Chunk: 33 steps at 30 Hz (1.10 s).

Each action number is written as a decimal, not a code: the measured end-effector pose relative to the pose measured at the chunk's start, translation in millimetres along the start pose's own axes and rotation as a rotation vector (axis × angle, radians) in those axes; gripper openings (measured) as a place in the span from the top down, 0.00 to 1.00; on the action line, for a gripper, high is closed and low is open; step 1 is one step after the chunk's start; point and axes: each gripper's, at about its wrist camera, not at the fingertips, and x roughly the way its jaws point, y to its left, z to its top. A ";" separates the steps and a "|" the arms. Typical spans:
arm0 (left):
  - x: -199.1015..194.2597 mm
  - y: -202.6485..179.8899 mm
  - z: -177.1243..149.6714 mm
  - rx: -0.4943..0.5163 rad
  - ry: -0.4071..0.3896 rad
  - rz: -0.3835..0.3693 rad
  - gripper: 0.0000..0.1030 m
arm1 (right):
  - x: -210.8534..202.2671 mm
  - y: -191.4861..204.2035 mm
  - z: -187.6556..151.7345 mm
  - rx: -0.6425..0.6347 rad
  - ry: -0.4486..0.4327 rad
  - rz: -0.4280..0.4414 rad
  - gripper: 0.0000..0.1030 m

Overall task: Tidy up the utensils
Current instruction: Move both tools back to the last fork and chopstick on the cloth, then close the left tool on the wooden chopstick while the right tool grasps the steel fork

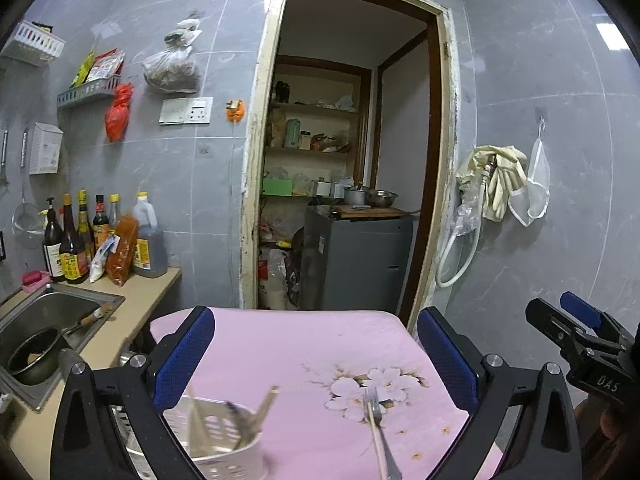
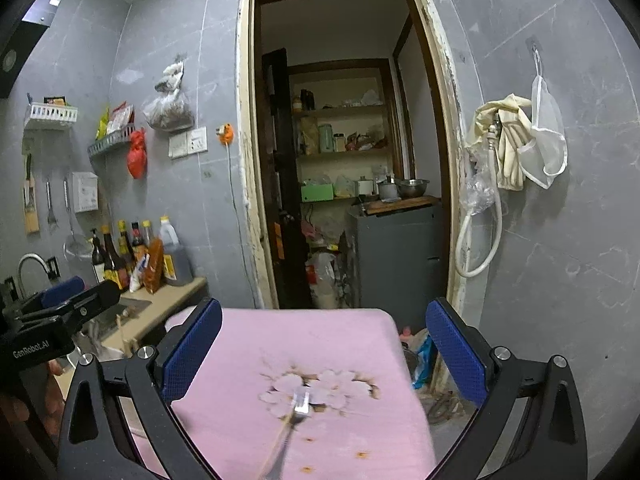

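A: Where is the fork (image 1: 376,420)?

B: Flat on the pink cloth of the bench (image 1: 280,344), its tines on the flower print and pointing away toward the doorway (image 1: 352,140), its handle running back toward the camera. A white slotted holder (image 1: 224,444) with chopsticks (image 1: 264,404) stands to its left.

A: And the claws?

B: The left claw (image 1: 316,356) and right claw (image 2: 324,348) both hang above the cloth, spread wide and holding nothing.
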 end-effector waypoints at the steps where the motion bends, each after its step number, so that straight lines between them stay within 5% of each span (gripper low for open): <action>1: 2.8 -4.5 -2.2 0.004 0.002 0.001 0.01 | 2.6 -3.0 -1.1 -0.001 0.007 0.001 0.02; 25: 77.6 -60.2 -53.4 0.040 0.157 0.053 0.01 | 85.6 -73.0 -62.5 0.032 0.216 0.047 0.02; 33: 111.5 -59.6 -79.2 0.010 0.291 0.054 0.01 | 130.2 -86.5 -93.2 0.083 0.343 0.143 0.03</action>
